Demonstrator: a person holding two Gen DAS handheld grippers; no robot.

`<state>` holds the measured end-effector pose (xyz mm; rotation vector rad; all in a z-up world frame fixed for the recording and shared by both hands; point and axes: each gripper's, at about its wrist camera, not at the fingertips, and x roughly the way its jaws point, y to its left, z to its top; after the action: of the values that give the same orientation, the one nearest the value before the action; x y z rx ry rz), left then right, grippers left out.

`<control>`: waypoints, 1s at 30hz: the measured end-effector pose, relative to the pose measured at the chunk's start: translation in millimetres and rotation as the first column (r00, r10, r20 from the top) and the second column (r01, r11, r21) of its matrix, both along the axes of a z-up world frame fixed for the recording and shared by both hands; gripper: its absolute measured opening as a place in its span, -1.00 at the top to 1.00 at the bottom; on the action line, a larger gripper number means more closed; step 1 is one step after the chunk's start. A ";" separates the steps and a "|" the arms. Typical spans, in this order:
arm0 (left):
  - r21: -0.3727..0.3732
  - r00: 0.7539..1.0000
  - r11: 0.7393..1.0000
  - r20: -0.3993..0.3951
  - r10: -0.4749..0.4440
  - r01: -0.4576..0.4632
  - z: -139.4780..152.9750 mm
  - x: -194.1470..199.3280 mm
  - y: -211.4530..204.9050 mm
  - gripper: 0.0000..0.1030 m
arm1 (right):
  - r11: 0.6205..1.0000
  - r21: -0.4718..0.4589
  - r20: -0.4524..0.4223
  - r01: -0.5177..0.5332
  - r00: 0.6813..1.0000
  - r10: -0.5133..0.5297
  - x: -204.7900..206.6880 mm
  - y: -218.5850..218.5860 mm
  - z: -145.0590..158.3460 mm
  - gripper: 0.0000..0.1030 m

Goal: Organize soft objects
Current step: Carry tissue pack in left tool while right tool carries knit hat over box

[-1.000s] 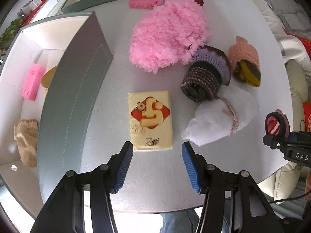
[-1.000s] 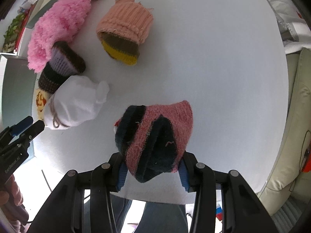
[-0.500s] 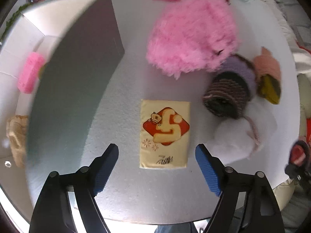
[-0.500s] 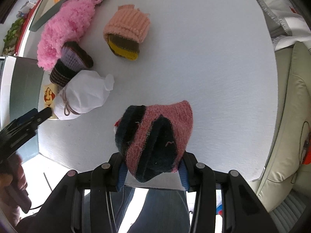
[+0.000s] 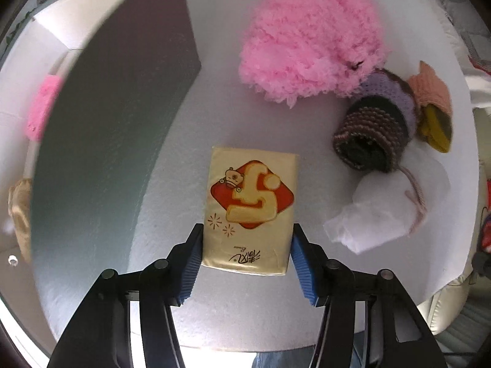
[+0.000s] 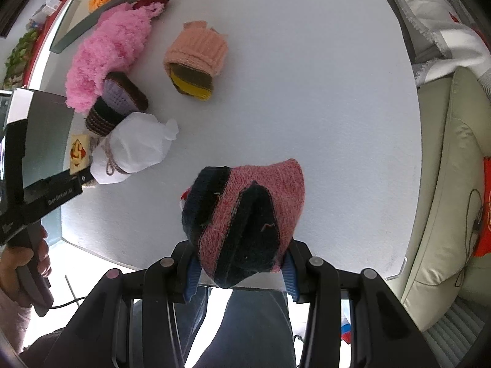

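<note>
A yellow tissue pack (image 5: 250, 211) with a red emblem lies on the white round table (image 5: 245, 316). My left gripper (image 5: 247, 257) straddles its near end, blue pads touching both long sides. My right gripper (image 6: 239, 273) is shut on a pink and navy knitted sock bundle (image 6: 245, 214), held above the table's near edge. On the table lie a fluffy pink item (image 5: 310, 36), a purple-brown knitted roll (image 5: 374, 132), a peach and yellow knitted roll (image 6: 196, 58) and a white cloth bundle (image 6: 135, 150) tied with cord.
A grey-walled open box (image 5: 110, 128) stands left of the tissue pack, holding a pink sponge (image 5: 41, 107) and a tan cloth (image 5: 20, 214). A second tray (image 6: 92, 9) sits at the far edge. A cream sofa (image 6: 454, 184) lies right of the table.
My left gripper opened wide, moved forward and closed in around the near end of the tissue pack. My right gripper kept hold of the sock bundle and rose slightly.
</note>
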<state>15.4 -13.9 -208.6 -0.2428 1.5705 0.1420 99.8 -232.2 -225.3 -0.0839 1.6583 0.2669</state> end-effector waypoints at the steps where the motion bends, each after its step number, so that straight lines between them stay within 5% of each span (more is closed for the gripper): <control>1: -0.004 1.000 1.000 0.015 -0.006 0.006 4.3 -5.1 1.6 -0.08 | 1.000 0.001 0.006 -0.007 1.000 0.007 1.3 1.5 2.5 0.07; 14: -0.041 0.970 0.997 0.238 -0.053 0.065 85.3 -28.6 6.8 -0.07 | 0.994 0.025 0.068 -0.108 0.992 0.106 17.2 37.0 34.9 0.08; 30: -0.118 0.902 0.982 0.391 0.184 -0.150 139.9 -26.9 94.9 -0.07 | 0.968 0.067 0.167 -0.241 0.960 0.227 28.3 104.8 86.1 0.08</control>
<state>-11.5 81.0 -68.7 -0.4461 1.1457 0.1487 128.1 -127.3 -139.2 -0.2315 1.4771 0.4993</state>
